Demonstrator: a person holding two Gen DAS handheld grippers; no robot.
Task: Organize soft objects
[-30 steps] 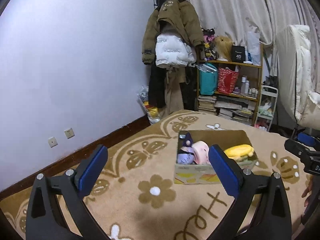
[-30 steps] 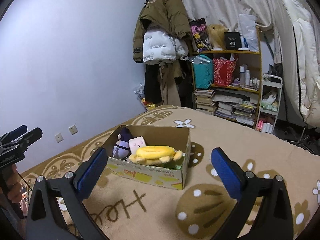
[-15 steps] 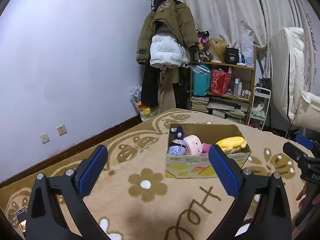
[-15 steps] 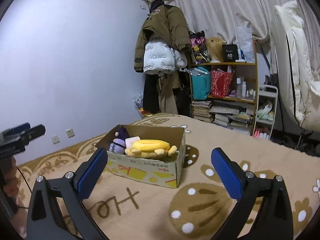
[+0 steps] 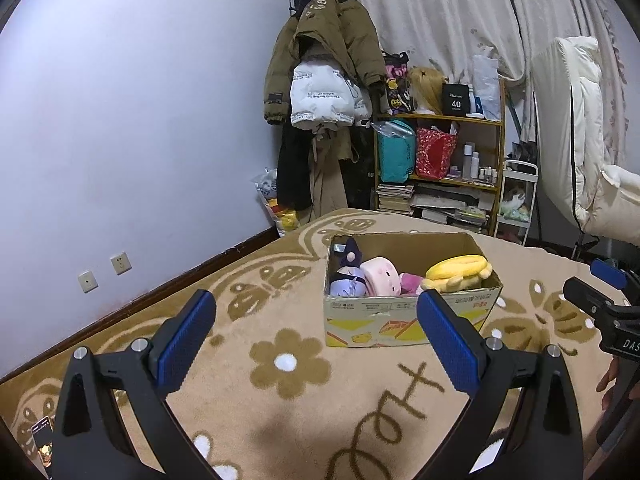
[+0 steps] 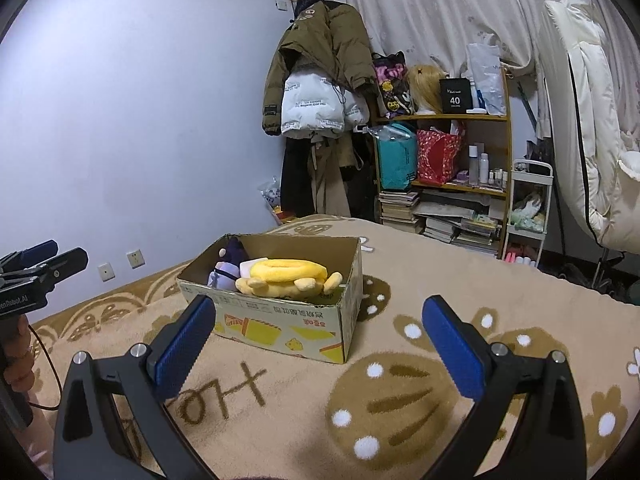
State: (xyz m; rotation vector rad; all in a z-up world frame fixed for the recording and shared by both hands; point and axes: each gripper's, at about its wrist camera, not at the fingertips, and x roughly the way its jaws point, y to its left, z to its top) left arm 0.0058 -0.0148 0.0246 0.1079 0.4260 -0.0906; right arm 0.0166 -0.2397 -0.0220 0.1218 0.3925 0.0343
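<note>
A cardboard box (image 5: pixel 408 322) (image 6: pixel 280 326) rests on the tan patterned blanket. Inside it lie a yellow plush (image 5: pixel 458 271) (image 6: pixel 290 276), a pink plush (image 5: pixel 380 280) and a purple plush (image 5: pixel 347 276) (image 6: pixel 226 268). My left gripper (image 5: pixel 316 334) hovers open in front of the box with nothing between its blue pads. My right gripper (image 6: pixel 318 338) is open too, empty, level with the box's near corner. Each view catches the other gripper at its edge: the right gripper (image 5: pixel 600 308) and the left gripper (image 6: pixel 36 270).
The blanket (image 6: pixel 420 360) with flower and butterfly patterns covers the bed. Behind it stand a cluttered shelf (image 5: pixel 440 168), coats on a rack (image 5: pixel 320 80) and a white padded chair (image 5: pixel 580 140). A phone (image 5: pixel 42 438) lies at the lower left.
Both grippers have drawn back and dropped lower, so the box sits farther off and more level in both views. The toys in the box have not moved.
</note>
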